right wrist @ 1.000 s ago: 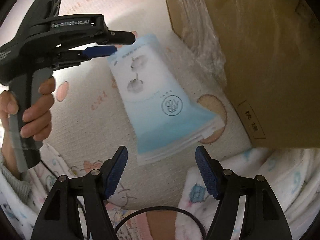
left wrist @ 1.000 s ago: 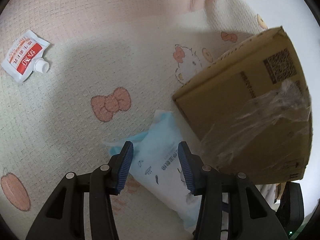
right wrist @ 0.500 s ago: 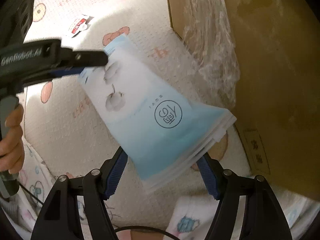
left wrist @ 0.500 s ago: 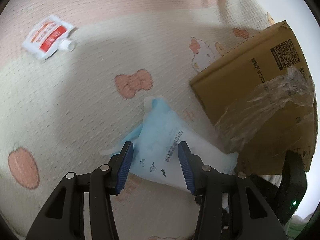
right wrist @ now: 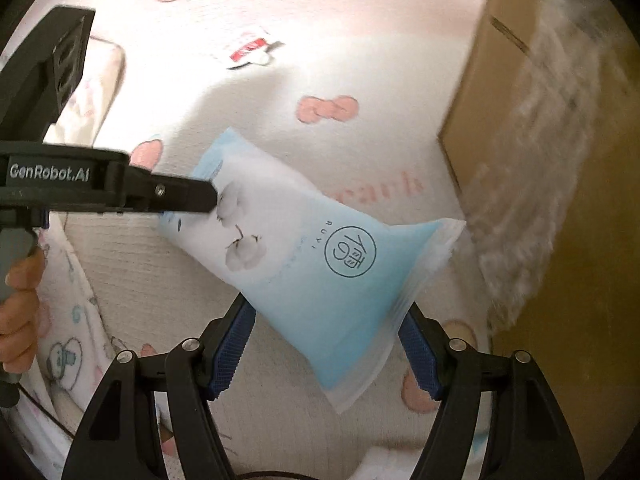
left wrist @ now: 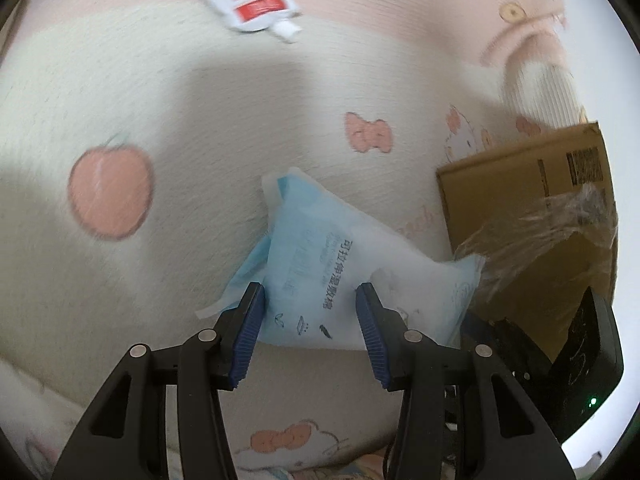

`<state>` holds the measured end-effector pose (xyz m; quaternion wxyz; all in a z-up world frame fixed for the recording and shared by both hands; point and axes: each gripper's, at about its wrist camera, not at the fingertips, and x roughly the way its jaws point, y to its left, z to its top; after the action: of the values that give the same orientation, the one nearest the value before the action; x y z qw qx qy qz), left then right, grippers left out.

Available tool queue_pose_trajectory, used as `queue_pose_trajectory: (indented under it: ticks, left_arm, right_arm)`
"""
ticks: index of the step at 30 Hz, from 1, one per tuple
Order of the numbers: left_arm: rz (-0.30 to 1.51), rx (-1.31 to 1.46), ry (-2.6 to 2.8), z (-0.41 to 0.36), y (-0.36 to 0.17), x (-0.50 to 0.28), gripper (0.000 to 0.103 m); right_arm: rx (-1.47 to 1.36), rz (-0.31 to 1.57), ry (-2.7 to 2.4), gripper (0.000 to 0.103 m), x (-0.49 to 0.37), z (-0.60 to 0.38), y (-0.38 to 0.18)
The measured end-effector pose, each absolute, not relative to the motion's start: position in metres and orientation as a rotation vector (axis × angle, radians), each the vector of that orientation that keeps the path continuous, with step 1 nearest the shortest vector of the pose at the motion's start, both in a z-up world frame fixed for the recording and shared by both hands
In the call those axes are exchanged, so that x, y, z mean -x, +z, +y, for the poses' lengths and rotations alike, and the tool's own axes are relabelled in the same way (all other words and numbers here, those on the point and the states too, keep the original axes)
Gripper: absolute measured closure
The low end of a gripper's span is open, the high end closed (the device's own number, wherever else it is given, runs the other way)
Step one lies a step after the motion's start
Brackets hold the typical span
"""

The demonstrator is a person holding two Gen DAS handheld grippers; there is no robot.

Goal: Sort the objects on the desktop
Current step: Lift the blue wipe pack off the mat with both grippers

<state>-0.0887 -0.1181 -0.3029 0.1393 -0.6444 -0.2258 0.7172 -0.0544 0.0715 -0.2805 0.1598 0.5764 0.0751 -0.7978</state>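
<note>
Broadly, a patterned mat [left wrist: 200,128] covers the whole work surface, soft and ridged. Cardboard box [left wrist: 532,208] stands at the right, crinkled clear plastic film [left wrist: 544,232] spilling over its near edge. Blue wipes pack [right wrist: 320,264] lies on the mat just beside the box, one corner touching the film.

Left gripper [left wrist: 310,332] straddles one end of the pack, jaws apart, pads not clearly pressing. Right gripper [right wrist: 326,354] straddles the other end, jaws opening, pack between them but not pinched. A hand [right wrist: 18,316] shows on the left tool's handle. Small red-and-white pouch [left wrist: 250,0] lies well apart at the far side.

Risks, as I judge them:
- Pack is soft and slick; a pinch on the flat seal edge alone may slide off.
- Both tools on one pack could pull against each other and twist it.
- Loose film may snag the pack's corner or a finger on the way to the box.
- Pouch looks thin and flat on soft mat; pads may scrape fabric instead.
</note>
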Motion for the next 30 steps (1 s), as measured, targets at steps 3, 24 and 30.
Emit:
queue_pose_trajectory:
  ticks: [3, 24, 30]
  left_arm:
    - [-0.691, 1.869, 2.08, -0.125, -0.303, 0.079, 0.053]
    - [-0.706, 1.779, 2.145, -0.135, -0.28, 0.061, 0.052]
    - [-0.732, 1.786, 2.17, -0.143, -0.284, 0.078, 0.046]
  right_arm:
    - [-1.611, 0.201, -2.268, 0.033, 0.056, 0.065, -0.276]
    - [-1.578, -0.079, -2.349, 0.029, 0.025, 0.089, -0.244]
    - [-1.689, -0.232, -2.316, 0.029, 0.034, 0.095, -0.266]
